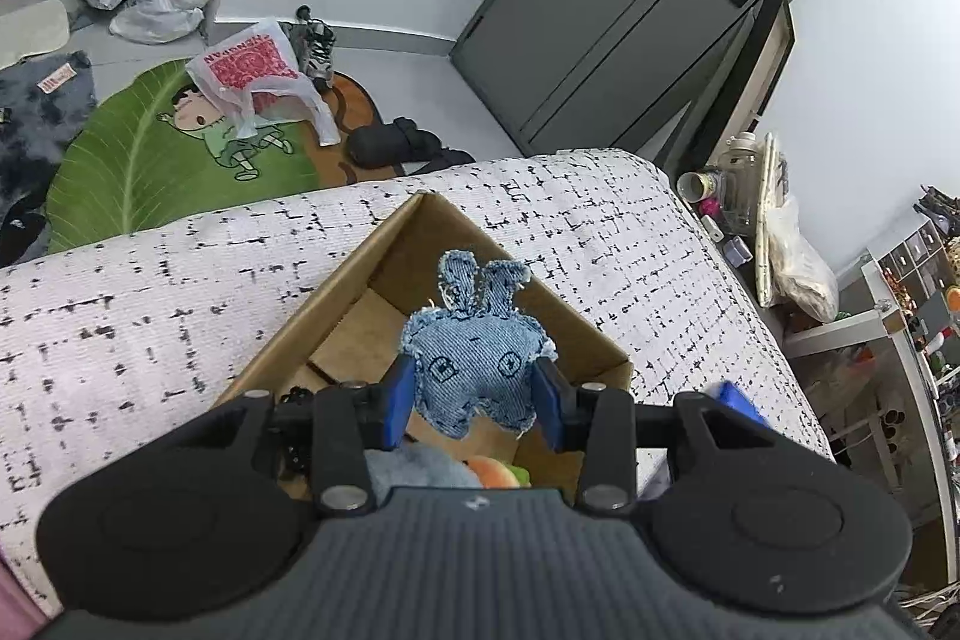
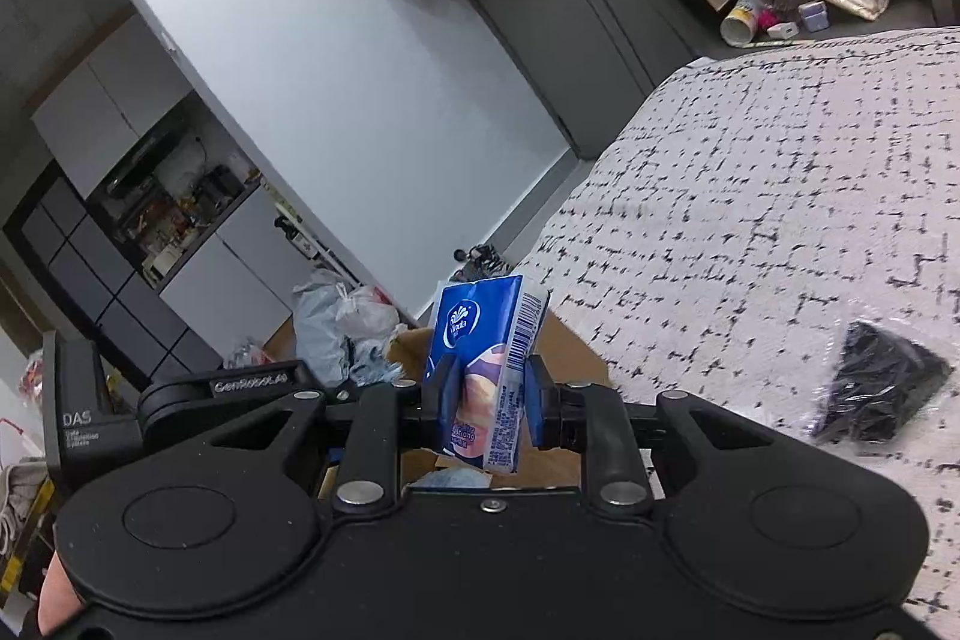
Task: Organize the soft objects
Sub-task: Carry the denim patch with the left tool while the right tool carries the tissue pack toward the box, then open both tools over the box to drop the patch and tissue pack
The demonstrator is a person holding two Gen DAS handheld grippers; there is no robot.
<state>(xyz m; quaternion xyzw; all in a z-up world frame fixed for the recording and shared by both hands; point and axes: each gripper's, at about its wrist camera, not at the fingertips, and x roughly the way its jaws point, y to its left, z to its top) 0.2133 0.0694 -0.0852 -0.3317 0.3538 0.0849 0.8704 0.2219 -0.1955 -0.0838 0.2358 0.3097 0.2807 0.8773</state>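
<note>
Bedroom clutter fills the background, and a bed (image 1: pixel 600 232) with a white, black-flecked cover carries an open cardboard box (image 1: pixel 576 325).

A denim toy (image 1: pixel 477 370) sits between the blue pads of the left claw (image 1: pixel 477 397), which is partly closed and pinches the toy's lower body from both sides. The toy hangs just ahead of the claw, directly above the box opening, ears pointing away. It looks light, limp and stuffed, so a squeeze across the padded middle should hold it; the frayed ears would likely slip.

A tissue pack (image 2: pixel 486 370) stands upright in the right claw (image 2: pixel 489 400), whose jaws are drawn narrow against its two flat sides. It projects beyond the fingertips. Its plastic wrap probably makes it slippery and easy to crush, so a mid-body grip seems safest.

To the right of that claw, a black item in clear wrap (image 2: pixel 882 388) lies on the bed, well apart.

Below the left claw, other soft things, one orange (image 1: pixel 492 469), already lie in the box.
</note>
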